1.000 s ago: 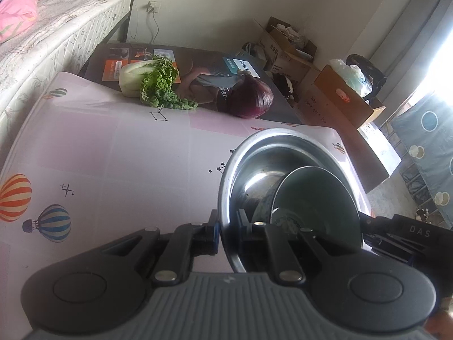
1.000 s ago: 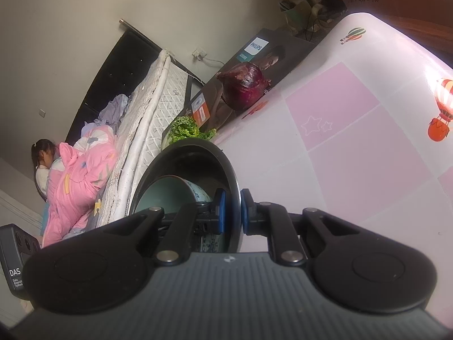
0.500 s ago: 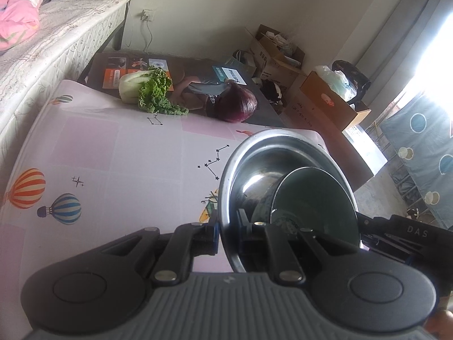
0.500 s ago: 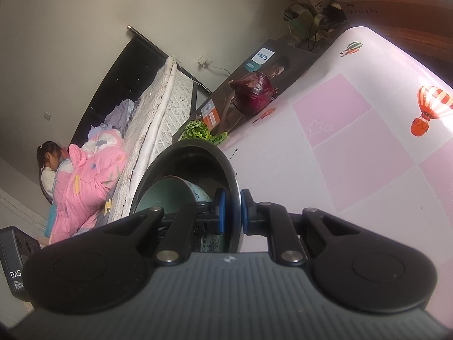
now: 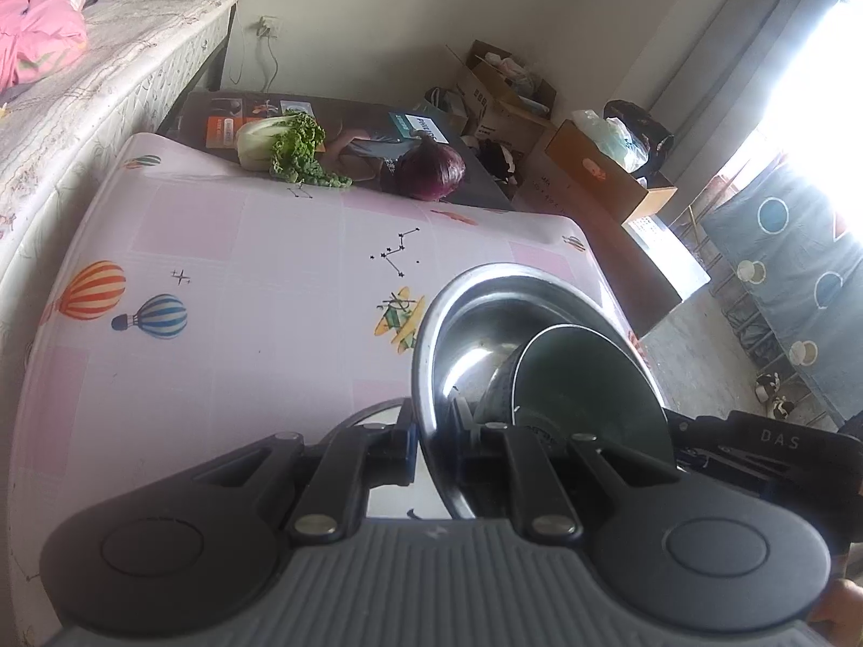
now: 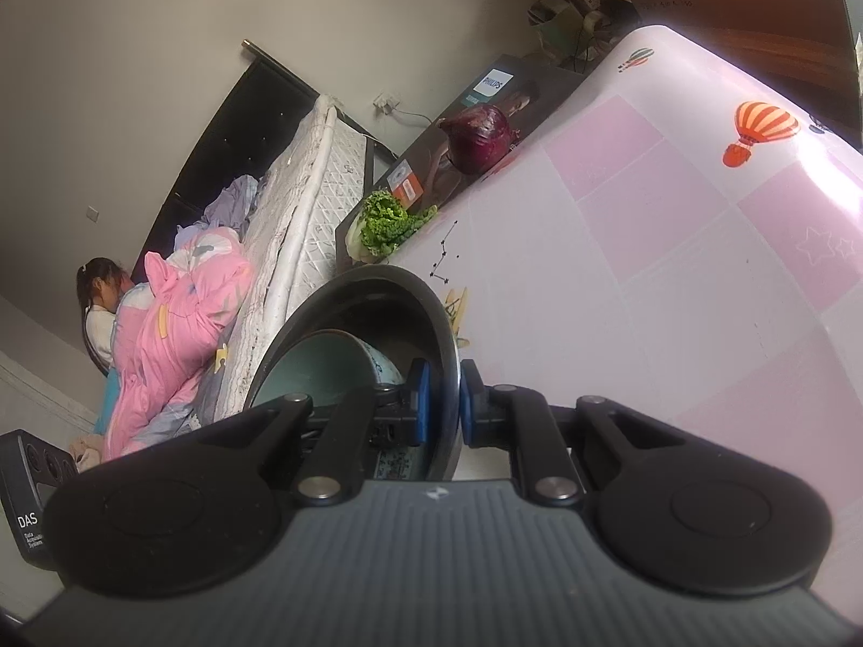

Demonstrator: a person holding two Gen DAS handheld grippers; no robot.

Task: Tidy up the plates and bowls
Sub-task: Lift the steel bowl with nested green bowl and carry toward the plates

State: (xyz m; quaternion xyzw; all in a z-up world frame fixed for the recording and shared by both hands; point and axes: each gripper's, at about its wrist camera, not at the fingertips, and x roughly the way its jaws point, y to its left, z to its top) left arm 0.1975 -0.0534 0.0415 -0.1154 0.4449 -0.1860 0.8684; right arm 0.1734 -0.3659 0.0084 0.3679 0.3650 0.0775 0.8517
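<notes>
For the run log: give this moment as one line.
left tongs: shut on steel bowl rim | right tongs: shut on opposite rim | small bowl: inside steel bowl | steel bowl: above table

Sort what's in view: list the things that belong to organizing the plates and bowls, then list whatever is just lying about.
Belongs to the job:
- steel bowl, rim pinched by left gripper and right gripper
- ceramic bowl nested inside it

Just lying about:
- red cabbage
- leafy greens
- Philips box
- cardboard boxes
</notes>
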